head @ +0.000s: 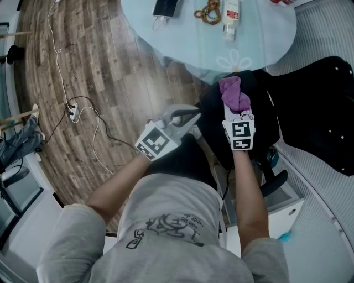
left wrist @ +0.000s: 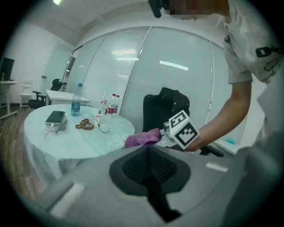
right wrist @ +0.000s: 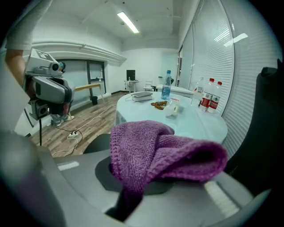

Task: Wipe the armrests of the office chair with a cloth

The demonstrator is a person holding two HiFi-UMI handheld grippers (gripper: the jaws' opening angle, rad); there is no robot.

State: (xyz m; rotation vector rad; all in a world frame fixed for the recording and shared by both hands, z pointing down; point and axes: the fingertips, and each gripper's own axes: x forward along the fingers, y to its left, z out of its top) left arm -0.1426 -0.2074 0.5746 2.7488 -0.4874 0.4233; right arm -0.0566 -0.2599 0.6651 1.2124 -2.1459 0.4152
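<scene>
Quick look from my end of the feed. The wood floor (head: pixel 110 72) takes up everything out to the left of the left fingers, with a cable and a power strip (head: pixel 72 113) lying on it, well away from them. The round bench (head: pixel 188 38) under its pale cover sits straight ahead, past both sets of fingers. The black office chair (head: pixel 318 119) is right under the right fingers and spreads off to their right; I honestly can't tell which part of it is below them.

The right gripper (head: pixel 238 113) has its fingers clenched on the purple cloth (head: pixel 235 95), which bunches out in front of the tips and hangs over the dark chair. Whether it's actually pressing on the chair, I can't say. The left gripper (head: pixel 188 116) is just left of the right one with its tips close to the chair, fingers pressed together and nothing between them.

Small stuff on the bench beyond the fingers: a phone (head: pixel 165 6), a bottle (head: pixel 231 19) lying flat, and a string of beads (head: pixel 207 12) between those two.
</scene>
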